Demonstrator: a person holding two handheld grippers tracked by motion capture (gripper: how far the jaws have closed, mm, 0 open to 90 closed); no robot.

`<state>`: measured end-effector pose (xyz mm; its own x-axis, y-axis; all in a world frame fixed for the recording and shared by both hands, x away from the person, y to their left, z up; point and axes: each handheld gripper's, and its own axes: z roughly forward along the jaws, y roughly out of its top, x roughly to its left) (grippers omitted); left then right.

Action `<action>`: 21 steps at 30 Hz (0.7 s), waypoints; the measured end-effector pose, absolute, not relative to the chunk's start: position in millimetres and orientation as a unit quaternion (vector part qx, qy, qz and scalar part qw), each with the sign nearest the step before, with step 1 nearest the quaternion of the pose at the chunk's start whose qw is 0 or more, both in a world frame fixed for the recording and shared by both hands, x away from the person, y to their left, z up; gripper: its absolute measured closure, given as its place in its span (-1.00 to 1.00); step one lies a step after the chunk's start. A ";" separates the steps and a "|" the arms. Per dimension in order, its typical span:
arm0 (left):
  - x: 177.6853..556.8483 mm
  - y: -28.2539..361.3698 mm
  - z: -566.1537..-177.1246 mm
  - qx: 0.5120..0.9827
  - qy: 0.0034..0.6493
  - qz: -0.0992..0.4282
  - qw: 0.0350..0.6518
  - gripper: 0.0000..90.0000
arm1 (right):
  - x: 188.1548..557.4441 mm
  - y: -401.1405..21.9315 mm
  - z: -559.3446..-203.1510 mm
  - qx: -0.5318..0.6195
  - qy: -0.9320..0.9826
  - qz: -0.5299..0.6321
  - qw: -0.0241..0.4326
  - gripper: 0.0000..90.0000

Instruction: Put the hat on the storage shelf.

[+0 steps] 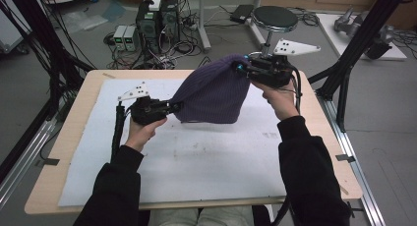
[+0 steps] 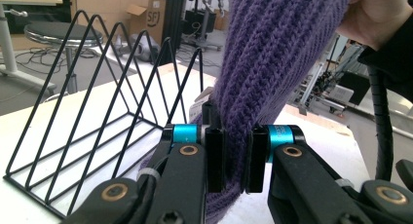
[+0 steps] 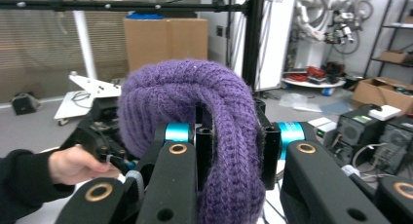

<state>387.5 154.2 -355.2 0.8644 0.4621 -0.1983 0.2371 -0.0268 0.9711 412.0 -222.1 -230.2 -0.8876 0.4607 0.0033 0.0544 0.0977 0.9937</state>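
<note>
Left gripper: jaws pinched on the lower left edge of the purple knit hat, low over the white mat, toward the table's left side; the left gripper view showed the knit squeezed between both pads.
Wire rack: black, stood on the table just beside the hat in the left gripper view.
Hat: hung off the mat, stretched between the two grippers, above the table's far middle.
Right gripper: jaws clamped on the hat's crown, raised near the far right corner.
Done: hat seemed to be picked up and held at both ends.
Left: judging by the rack nearby, setting or draping the hat somewhere; no placement made yet.
</note>
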 end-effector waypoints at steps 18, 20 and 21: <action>409.7 139.9 -311.6 0.714 0.237 0.111 0.649 0.84 | 426.4 -239.6 -204.9 0.207 0.698 0.652 0.210 0.69; 412.3 139.2 -309.1 0.711 0.240 0.110 0.652 0.84 | 427.7 -239.8 -204.6 0.208 0.696 0.654 0.212 0.69; 413.5 138.5 -307.0 0.709 0.240 0.113 0.653 0.84 | 428.8 -239.7 -204.2 0.211 0.692 0.658 0.211 0.69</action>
